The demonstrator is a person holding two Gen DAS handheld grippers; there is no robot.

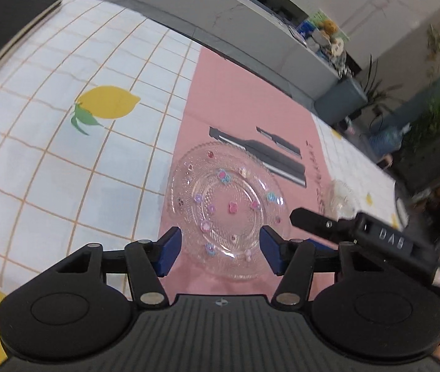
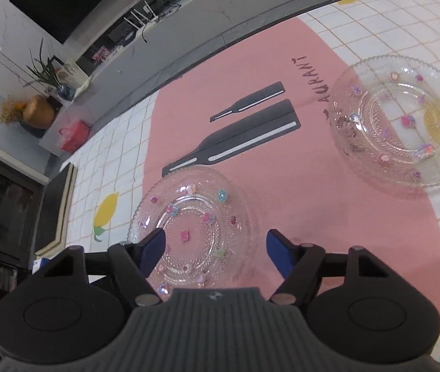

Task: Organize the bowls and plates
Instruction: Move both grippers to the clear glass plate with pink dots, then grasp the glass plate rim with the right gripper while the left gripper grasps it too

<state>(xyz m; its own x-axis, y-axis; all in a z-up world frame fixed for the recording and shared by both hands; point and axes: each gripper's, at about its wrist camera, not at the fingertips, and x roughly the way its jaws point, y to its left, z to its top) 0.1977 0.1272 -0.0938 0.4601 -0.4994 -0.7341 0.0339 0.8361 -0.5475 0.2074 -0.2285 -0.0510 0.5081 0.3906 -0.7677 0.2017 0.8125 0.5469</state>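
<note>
A clear glass plate with small coloured flowers (image 1: 229, 207) lies on the pink placemat (image 1: 238, 99). My left gripper (image 1: 220, 249) is open and hovers over the plate's near rim, blue pads on either side. The same plate shows in the right wrist view (image 2: 188, 223), with my right gripper (image 2: 215, 252) open above its right part. A second, matching glass plate (image 2: 406, 121) lies to the far right, half on the mat, half on the tablecloth. The right gripper's black body (image 1: 365, 232) shows at the right of the left wrist view.
The table has a white checked cloth with lemons (image 1: 108, 102). The pink mat carries printed black knife shapes (image 2: 241, 136). A dark book (image 1: 6, 28) lies at the far left. Beyond the table's edge are a grey ledge (image 1: 251, 31), plants and shelves.
</note>
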